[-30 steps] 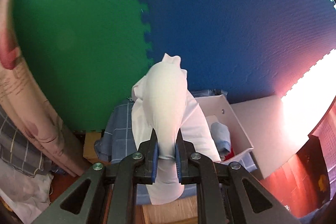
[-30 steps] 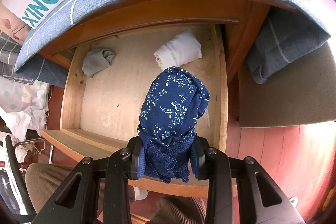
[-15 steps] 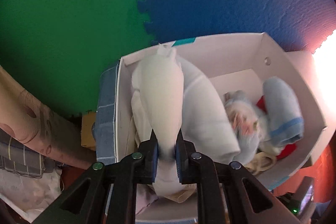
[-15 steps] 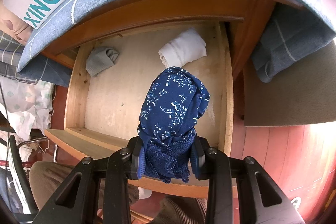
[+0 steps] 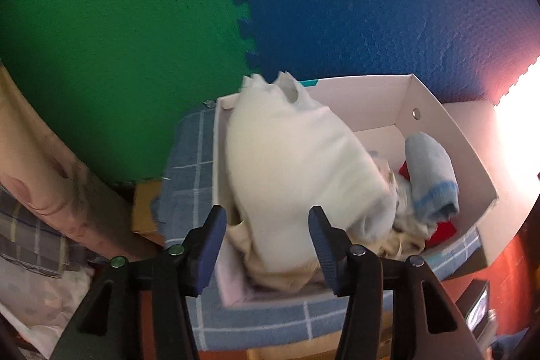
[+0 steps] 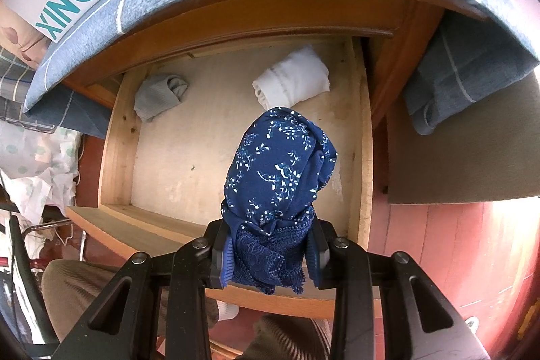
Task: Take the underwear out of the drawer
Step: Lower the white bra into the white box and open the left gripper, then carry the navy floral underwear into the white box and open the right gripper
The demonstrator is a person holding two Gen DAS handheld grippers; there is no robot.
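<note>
My left gripper [image 5: 266,245] is open over a white shoebox [image 5: 445,130]. A cream-white rolled garment [image 5: 300,164] lies loose between its spread fingers, resting in the box's left part. My right gripper [image 6: 270,255] is shut on dark blue floral underwear [image 6: 280,164] with a lace edge, held above the open wooden drawer [image 6: 116,137]. In the drawer lie a white rolled piece [image 6: 293,80] at the back right and a grey rolled piece [image 6: 160,95] at the back left.
The shoebox holds a light blue sock roll [image 5: 428,174], something red [image 5: 442,230] and other small cloth. It stands on a blue checked cloth [image 5: 192,171] on the cabinet top. Green and blue foam mats [image 5: 371,5] cover the wall behind. Bedding [image 5: 44,191] is at left.
My left gripper dropped over the shoebox, then opened and let go of the cream-white garment. My right gripper still holds the blue underwear and rose slightly above the drawer.
</note>
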